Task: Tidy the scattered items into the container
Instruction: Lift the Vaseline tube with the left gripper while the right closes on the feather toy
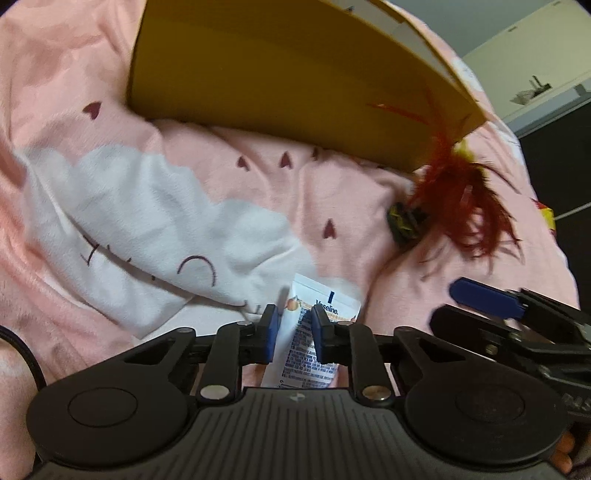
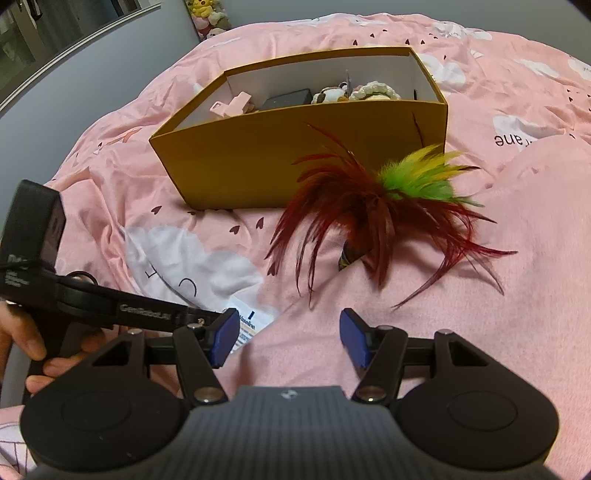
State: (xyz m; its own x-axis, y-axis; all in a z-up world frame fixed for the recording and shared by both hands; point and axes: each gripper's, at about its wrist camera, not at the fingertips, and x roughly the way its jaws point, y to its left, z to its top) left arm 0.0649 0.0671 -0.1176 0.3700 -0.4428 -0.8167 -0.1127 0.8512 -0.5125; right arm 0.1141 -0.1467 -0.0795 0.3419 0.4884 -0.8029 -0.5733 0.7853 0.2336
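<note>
A white Vaseline tube (image 1: 299,350) lies on the pink bedspread, and my left gripper (image 1: 295,330) is shut on it, a blue pad against each side. In the right wrist view the tube (image 2: 255,323) peeks out past the left gripper (image 2: 207,319), which comes in from the left. My right gripper (image 2: 290,338) stands open over bare bedspread with nothing between its fingers; its blue fingertip (image 1: 480,299) also shows in the left wrist view. A red, green and yellow feather toy (image 2: 369,210) lies beyond it, against the yellow cardboard box (image 2: 295,166). The box (image 1: 277,66) holds several small items.
The pink bedspread (image 2: 498,295) with white cloud prints is rumpled around the box. A person's hand (image 2: 33,347) grips the left gripper's handle. Plush toys (image 2: 207,14) sit against the wall beyond the bed. A cabinet (image 1: 535,74) stands past the bed's right edge.
</note>
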